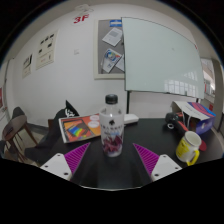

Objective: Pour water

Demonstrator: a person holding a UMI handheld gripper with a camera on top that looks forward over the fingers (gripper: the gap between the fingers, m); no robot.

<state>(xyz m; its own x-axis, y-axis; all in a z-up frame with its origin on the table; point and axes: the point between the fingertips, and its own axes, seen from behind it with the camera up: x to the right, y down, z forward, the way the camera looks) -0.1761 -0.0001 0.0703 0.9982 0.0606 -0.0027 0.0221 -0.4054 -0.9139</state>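
1. The hand-held gripper (pixel 112 165) is spread wide, its two magenta pads (pixel 77 158) well apart and gripping nothing.
2. A clear plastic water bottle (pixel 112 127) with a white cap stands upright on the dark tabletop (pixel 150 135), just ahead of the fingers and centred on the gap between them.
3. A yellow mug (pixel 188 148) sits to the right, beyond the right finger.
4. A colourful box (pixel 81 128) lies left of the bottle.
5. A whiteboard (pixel 160 55) hangs on the far wall.
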